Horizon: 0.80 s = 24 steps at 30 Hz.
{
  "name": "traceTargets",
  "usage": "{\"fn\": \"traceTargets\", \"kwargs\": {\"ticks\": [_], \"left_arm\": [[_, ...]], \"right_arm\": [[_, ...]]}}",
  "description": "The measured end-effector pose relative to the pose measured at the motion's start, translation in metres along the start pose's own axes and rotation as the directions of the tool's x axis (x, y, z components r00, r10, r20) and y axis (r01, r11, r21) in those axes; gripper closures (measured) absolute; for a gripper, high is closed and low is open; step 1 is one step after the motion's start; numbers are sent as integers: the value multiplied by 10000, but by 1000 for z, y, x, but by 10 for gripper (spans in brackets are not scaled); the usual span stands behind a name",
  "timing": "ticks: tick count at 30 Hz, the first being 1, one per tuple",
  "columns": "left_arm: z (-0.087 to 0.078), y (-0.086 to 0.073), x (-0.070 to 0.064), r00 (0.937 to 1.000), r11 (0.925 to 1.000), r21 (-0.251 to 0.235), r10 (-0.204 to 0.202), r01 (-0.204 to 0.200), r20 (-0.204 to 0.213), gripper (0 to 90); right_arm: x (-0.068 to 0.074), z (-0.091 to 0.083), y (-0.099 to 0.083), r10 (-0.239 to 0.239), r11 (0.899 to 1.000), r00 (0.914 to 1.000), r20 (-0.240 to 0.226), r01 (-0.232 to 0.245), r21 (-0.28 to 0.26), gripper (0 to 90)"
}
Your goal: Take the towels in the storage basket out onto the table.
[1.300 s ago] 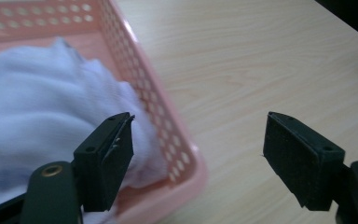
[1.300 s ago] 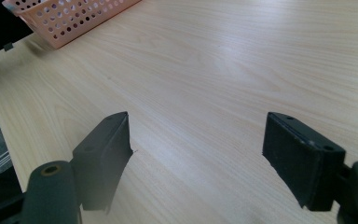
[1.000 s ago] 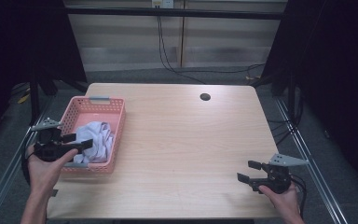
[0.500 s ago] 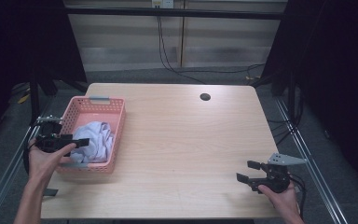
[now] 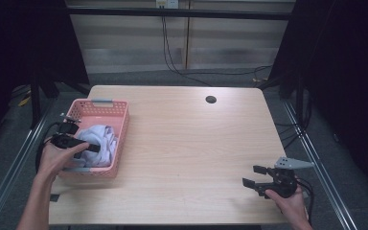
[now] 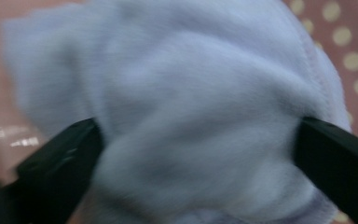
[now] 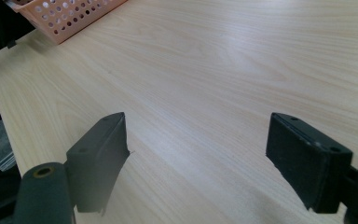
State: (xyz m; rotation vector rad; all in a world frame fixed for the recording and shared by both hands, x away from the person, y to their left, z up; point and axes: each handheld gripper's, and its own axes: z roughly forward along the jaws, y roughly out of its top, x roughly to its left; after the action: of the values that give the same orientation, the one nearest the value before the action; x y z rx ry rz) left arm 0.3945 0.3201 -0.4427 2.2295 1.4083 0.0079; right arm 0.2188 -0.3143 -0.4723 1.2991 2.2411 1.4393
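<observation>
You had the left gripper [image 5: 90,148] inside the basket [image 5: 120,143], jaws spread around the cloth [image 6: 200,116]; closing on a thick fold would have served best, right gripper [image 5: 255,179] idle, jaws apart

Left tongs [image 5: 95,148] reach into pink basket [image 5: 120,125].

Desk [image 5: 187,143]: a rectangular top of light wood grain with rounded corners, seen from above and from the near side. A dark round cable hole [image 5: 211,99] sits in the far part of the top, right of centre. A pink perforated basket [image 5: 120,125] stands directly on the desk along its left edge, its long side running from far to near; a pale cloth [image 5: 103,139] lies inside it. In the right gripper view the basket's corner [image 7: 70,16] appears at the far end of the same wood surface [image 7: 223,70].
</observation>
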Motion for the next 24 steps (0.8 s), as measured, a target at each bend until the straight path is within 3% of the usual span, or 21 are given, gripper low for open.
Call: {"fn": "traceTargets", "kwargs": {"ticks": [1, 3, 9, 12, 18, 24], "left_arm": [[5, 1, -3, 9996, 9997, 222, 99, -93, -255, 0], [9, 5, -5, 9993, 9992, 409, -5, 20, -365, 0], [19, 13, -3, 9995, 9942, 1057, -166, 193, -269, 0], [26, 20, -3, 9993, 9869, 1603, -143, 196, -339, 0], [39, 24, -14, 9926, 9765, 2150, 380, -124, -1157, 0], [35, 23, -19, 9908, 9762, 2130, 675, -412, -1176, 217]], "right_arm": [[0, 0, 0, -20, 10000, 10000, -18, 20, -1, 204], [0, 0, 0, -25, 10000, 10000, 1, 25, 38, 204], [0, 1, 0, -16, 10000, 10000, -81, 16, 65, 204], [0, 1, 0, -18, 9999, 9999, -122, 19, 100, 204], [1, 1, 0, -2, 9999, 9999, -163, 4, 138, 205], [1, 2, 1, -34, 9999, 9995, -304, 39, 168, 205]]}}
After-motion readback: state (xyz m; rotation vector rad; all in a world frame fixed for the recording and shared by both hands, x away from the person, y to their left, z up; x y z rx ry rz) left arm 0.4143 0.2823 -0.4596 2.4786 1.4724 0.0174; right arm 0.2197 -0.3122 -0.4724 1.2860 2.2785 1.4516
